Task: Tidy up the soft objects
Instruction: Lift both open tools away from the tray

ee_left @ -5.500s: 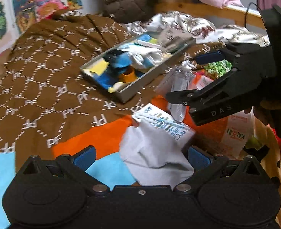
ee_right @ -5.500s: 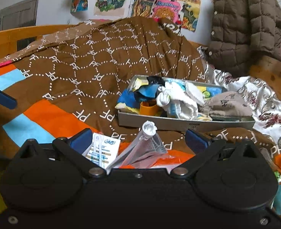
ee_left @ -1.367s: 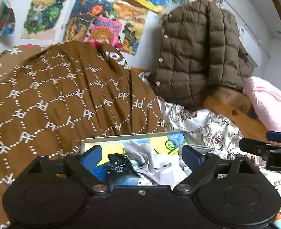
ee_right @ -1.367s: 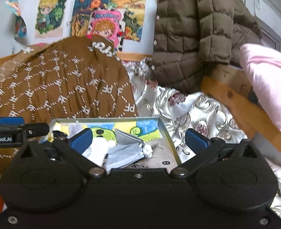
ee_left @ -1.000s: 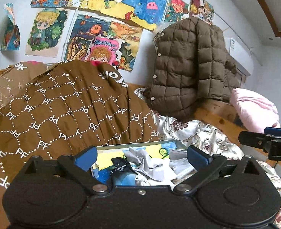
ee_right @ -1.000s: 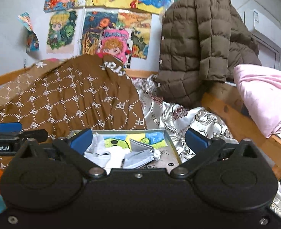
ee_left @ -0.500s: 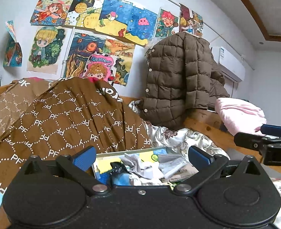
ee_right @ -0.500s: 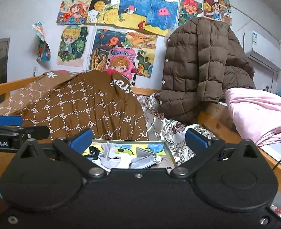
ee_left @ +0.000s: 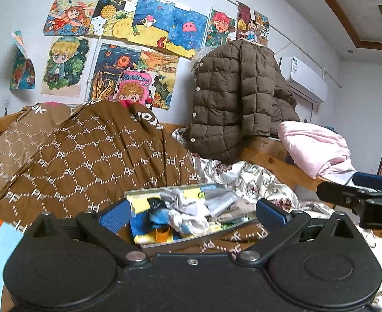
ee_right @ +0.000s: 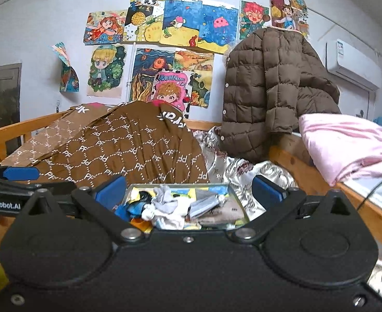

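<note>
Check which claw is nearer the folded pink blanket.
Right. The pink blanket lies just right of the right claw; the left claw sits further left, beyond it.

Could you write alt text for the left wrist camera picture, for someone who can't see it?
An open, empty left gripper points at a metal tray heaped with small cloths, set on a brown patterned blanket on a bed. Behind it hang a brown puffer jacket and children's drawings; the right gripper enters from the right edge.
</note>
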`<state>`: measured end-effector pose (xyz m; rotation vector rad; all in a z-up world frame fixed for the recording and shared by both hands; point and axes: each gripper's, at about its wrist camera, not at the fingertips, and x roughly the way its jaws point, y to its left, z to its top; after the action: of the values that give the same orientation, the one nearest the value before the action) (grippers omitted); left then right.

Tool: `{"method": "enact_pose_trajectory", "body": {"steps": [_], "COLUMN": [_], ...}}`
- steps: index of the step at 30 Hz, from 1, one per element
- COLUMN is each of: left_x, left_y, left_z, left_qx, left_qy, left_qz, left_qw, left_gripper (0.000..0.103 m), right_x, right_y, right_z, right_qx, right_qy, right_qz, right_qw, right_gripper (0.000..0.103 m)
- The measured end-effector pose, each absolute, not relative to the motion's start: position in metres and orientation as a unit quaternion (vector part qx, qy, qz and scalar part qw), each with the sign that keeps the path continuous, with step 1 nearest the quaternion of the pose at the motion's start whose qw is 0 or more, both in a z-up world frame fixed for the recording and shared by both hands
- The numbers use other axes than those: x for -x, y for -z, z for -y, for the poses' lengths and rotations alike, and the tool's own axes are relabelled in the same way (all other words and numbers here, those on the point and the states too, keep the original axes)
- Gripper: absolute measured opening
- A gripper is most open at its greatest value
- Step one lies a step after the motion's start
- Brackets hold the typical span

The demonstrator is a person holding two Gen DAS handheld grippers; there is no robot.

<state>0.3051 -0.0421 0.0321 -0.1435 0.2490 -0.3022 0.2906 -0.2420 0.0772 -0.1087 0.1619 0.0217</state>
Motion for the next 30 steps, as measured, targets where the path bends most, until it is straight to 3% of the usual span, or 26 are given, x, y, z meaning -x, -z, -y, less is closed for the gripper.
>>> {"method": "enact_pose_trajectory", "body": {"steps": [30], "left_x": [-0.217], "left_y": [0.036], "left_z": [0.037], "left_qx": [0.071], "left_qy": [0.123], "left_qz": [-0.227], "left_qw": [0.963], "left_gripper": [0.102], "right_x": [-0.214], "right_y": [0.018], "right_z": [0.262], "right_qx": [-0.040], "right_qy": [0.041], "right_qz": [-0.181], "right_qw": [0.982], "right_gripper": [0.102]}}
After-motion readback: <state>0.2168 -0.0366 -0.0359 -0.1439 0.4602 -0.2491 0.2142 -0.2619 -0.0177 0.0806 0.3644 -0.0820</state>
